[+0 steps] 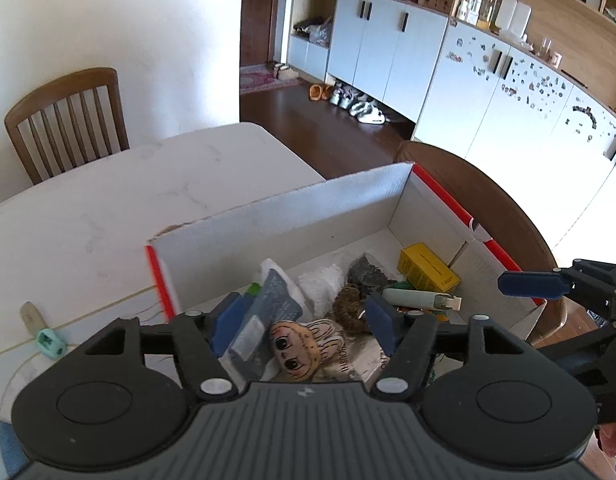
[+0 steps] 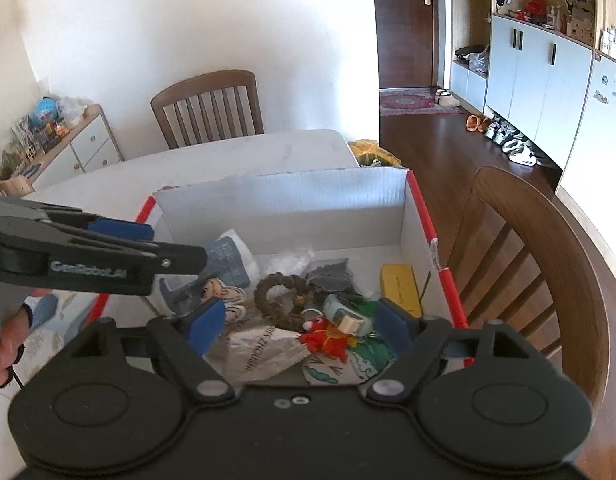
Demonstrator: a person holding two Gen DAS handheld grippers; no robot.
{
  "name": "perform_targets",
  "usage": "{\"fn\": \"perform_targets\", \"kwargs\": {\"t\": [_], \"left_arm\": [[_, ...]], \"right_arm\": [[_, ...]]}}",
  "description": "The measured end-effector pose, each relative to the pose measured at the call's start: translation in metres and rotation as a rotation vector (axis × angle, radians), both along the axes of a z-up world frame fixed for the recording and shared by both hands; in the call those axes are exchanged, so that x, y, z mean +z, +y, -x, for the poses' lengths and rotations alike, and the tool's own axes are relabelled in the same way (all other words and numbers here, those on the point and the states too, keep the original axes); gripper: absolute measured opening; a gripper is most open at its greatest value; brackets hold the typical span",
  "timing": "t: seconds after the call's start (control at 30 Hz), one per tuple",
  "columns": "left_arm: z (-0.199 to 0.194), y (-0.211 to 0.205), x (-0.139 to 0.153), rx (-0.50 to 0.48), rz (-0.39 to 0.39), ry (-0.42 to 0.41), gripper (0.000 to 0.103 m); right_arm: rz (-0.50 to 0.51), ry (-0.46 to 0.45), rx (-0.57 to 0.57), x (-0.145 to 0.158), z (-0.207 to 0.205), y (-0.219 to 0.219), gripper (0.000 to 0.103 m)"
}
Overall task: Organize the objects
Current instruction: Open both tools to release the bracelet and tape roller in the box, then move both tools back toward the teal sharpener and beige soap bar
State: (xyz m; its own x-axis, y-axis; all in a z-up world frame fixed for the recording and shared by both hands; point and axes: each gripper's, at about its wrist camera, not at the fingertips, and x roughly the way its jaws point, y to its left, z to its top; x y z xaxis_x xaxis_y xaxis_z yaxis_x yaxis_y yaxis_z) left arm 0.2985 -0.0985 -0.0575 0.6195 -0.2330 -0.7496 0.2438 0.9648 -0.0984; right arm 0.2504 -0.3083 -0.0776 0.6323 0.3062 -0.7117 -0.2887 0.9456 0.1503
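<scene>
Wooden slat-back chair point(image 2: 207, 106) at far side of white marble-look bench point(image 1: 107, 200), second wooden chair point(image 2: 548, 264) at its right edge. Pale blue cabinets point(image 1: 388, 40) along right wall, shoes point(image 1: 356, 106) lined on dark wood floor point(image 2: 436, 140) beneath, patterned rug point(image 2: 412, 102) by brown door point(image 2: 404, 24). Low white drawer unit point(image 2: 87, 144) at left, clutter on top.
</scene>
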Motion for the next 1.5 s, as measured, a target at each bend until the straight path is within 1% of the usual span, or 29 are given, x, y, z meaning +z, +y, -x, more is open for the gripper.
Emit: {"fn": "perform_targets", "kwargs": {"t": [0.07, 0.2, 0.43, 0.57, 0.67, 0.7, 0.77, 0.97, 1.1, 1.3, 1.5], "left_arm": [[0.005, 0.007, 0.005, 0.003, 0.001, -0.007, 0.071], [0.016, 0.024, 0.013, 0.015, 0.013, -0.025, 0.077], [0.029, 0.054, 0.021, 0.016, 0.025, -0.042, 0.079], [0.036, 0.073, 0.025, 0.024, 0.030, -0.054, 0.079], [0.039, 0.088, 0.026, 0.032, 0.035, -0.059, 0.080], [0.041, 0.094, 0.027, 0.035, 0.038, -0.062, 0.086], [0.043, 0.107, 0.027, 0.047, 0.046, -0.068, 0.092], [0.049, 0.140, 0.028, 0.064, 0.051, -0.090, 0.099], [0.050, 0.161, 0.027, 0.083, 0.048, -0.110, 0.102], [0.045, 0.191, 0.023, 0.115, 0.025, -0.132, 0.102], [0.037, 0.221, 0.014, 0.159, 0.007, -0.122, 0.102]], "right_arm": [[-0.011, -0.003, -0.011, 0.000, 0.003, 0.003, 0.085], [-0.022, -0.006, -0.038, 0.002, 0.010, 0.011, 0.087], [-0.049, -0.026, -0.084, 0.009, 0.021, 0.029, 0.094], [-0.073, -0.047, -0.104, 0.013, 0.030, 0.042, 0.101], [-0.087, -0.066, -0.105, 0.017, 0.035, 0.056, 0.102], [-0.090, -0.071, -0.105, 0.019, 0.037, 0.061, 0.102], [-0.100, -0.076, -0.103, 0.021, 0.039, 0.071, 0.102], [-0.096, -0.071, -0.071, 0.021, 0.039, 0.107, 0.102], [-0.081, -0.071, -0.037, 0.021, 0.038, 0.134, 0.102], [-0.051, -0.073, 0.020, 0.019, 0.036, 0.173, 0.102], [-0.026, -0.070, 0.068, 0.015, 0.032, 0.206, 0.102]]}}
